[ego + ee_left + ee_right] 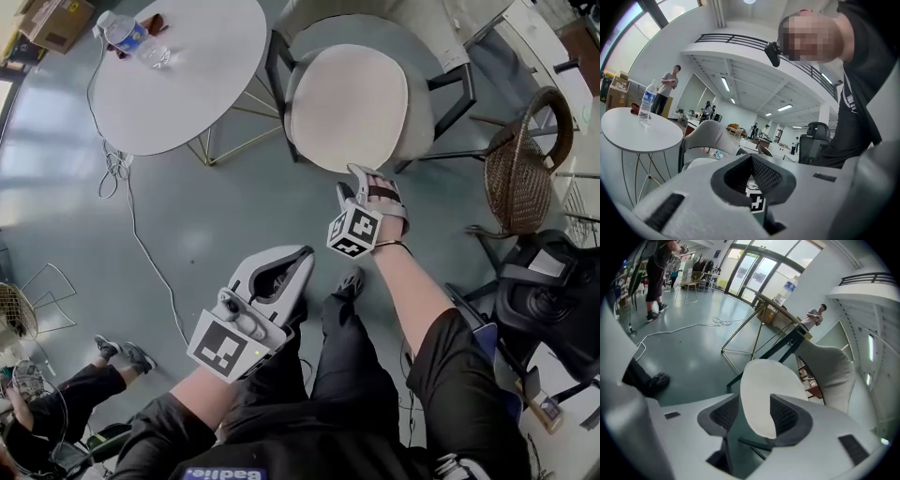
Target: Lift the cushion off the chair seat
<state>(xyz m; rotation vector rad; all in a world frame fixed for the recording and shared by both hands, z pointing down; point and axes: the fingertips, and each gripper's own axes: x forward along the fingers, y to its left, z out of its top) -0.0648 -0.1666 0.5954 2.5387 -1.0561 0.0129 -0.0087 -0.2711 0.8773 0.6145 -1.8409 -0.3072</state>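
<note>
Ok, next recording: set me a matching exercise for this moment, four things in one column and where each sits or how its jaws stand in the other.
Things:
1. cushion
2. bottle
3. left gripper
4. right gripper

Places or states:
A. jaws apart
B. on the round table
C. jaws together
D. on the chair seat

Pairs: 1-D, 2-B, 3-C, 4-A
</note>
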